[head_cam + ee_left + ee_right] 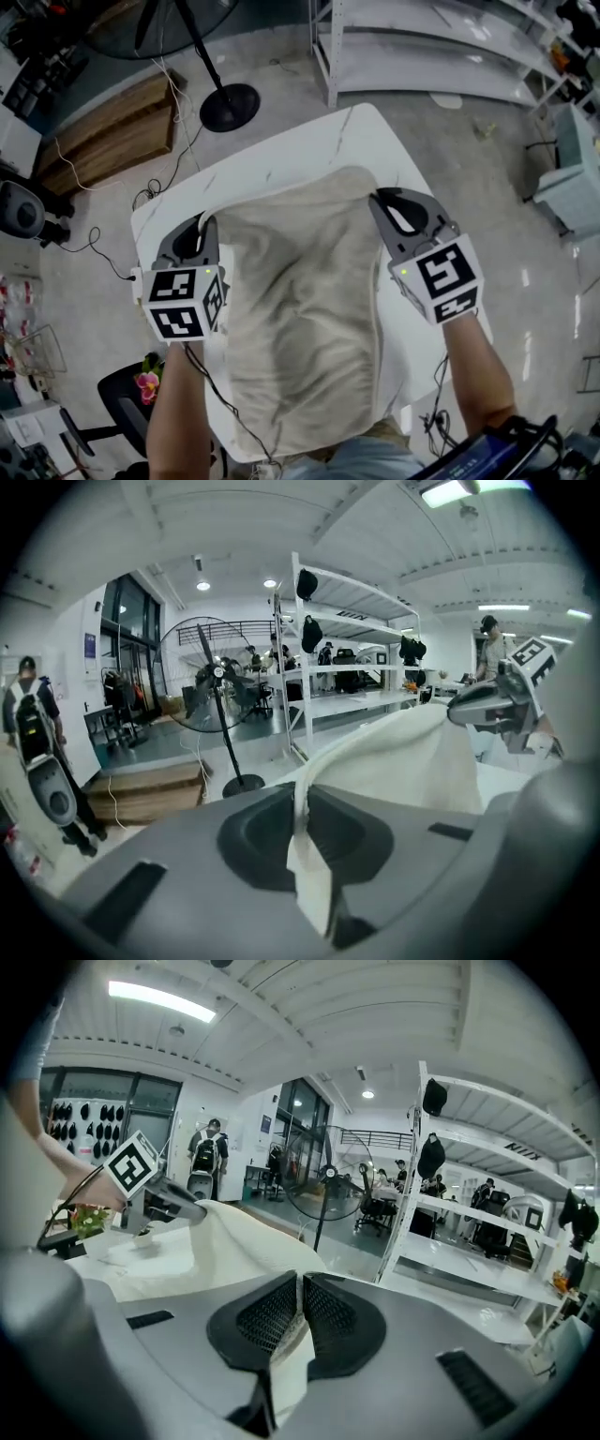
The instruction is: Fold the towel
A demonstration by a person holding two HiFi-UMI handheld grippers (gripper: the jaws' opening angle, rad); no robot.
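Observation:
A cream towel (pixel 300 309) lies over the white marble table (pixel 309 150), its near end hanging off the front edge. My left gripper (pixel 210 225) is shut on the towel's far left corner, and my right gripper (pixel 375 199) is shut on the far right corner. Both corners are raised off the table. In the left gripper view the cloth (pixel 394 761) is pinched between the jaws (pixel 303 799) and stretches across to the right gripper (pixel 487 703). In the right gripper view the towel (pixel 234 1232) runs from the closed jaws (pixel 300 1293) to the left gripper (pixel 169 1199).
A standing fan (pixel 229 106) and a wooden pallet (pixel 112 131) are on the floor beyond the table's left. White shelving (pixel 422 47) stands behind it. A black chair with a pink flower (pixel 141 384) sits at the near left. People (pixel 33 733) stand far off.

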